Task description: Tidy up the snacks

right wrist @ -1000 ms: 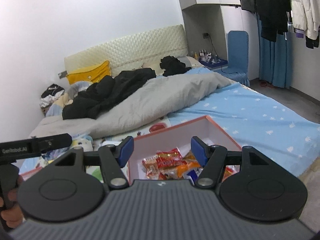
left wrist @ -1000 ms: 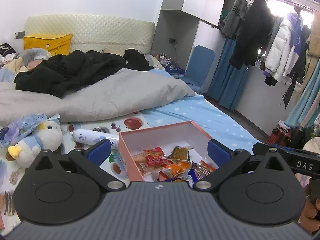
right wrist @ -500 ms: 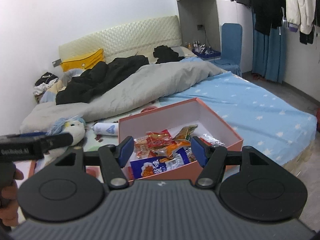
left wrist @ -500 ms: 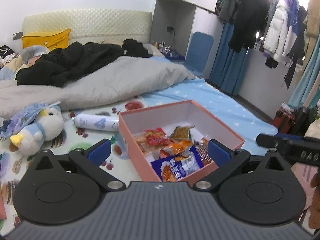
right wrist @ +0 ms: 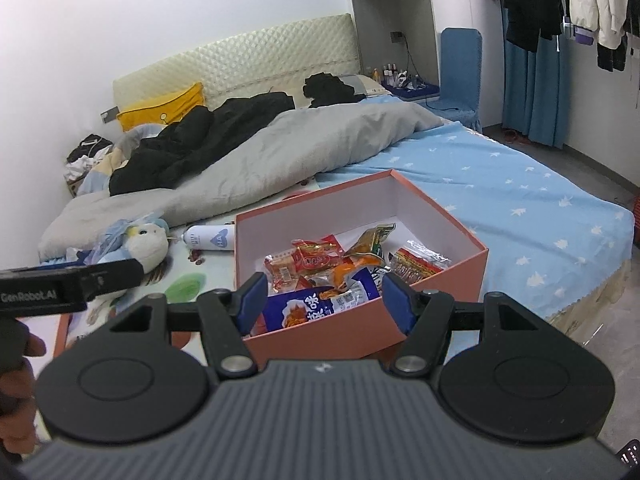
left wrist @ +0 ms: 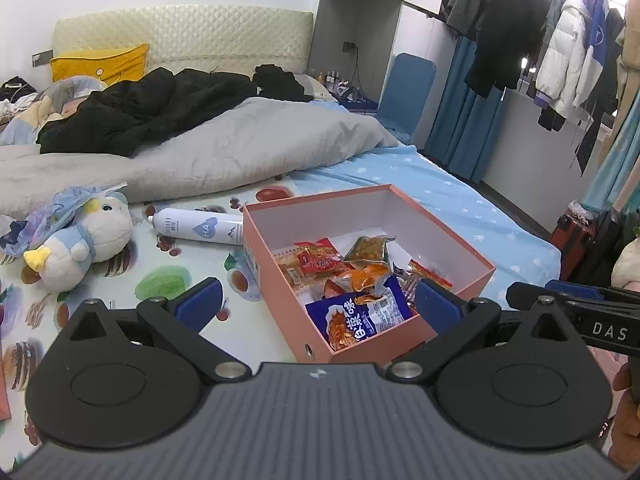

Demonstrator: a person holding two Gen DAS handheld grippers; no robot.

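Both the left gripper point(left wrist: 316, 300) and right gripper point(right wrist: 322, 296) hover spread and empty over the pink box point(left wrist: 472, 276) of snacks point(left wrist: 360, 316) near the bed's point(left wrist: 460, 200) foot edge; best to pinch one packet's edge only.

The blue snack packet point(right wrist: 316, 308) is partly hidden by the box wall point(right wrist: 320, 336).

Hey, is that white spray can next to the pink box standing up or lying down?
Lying down. The white spray can rests on its side on the bed, one end against the pink box.
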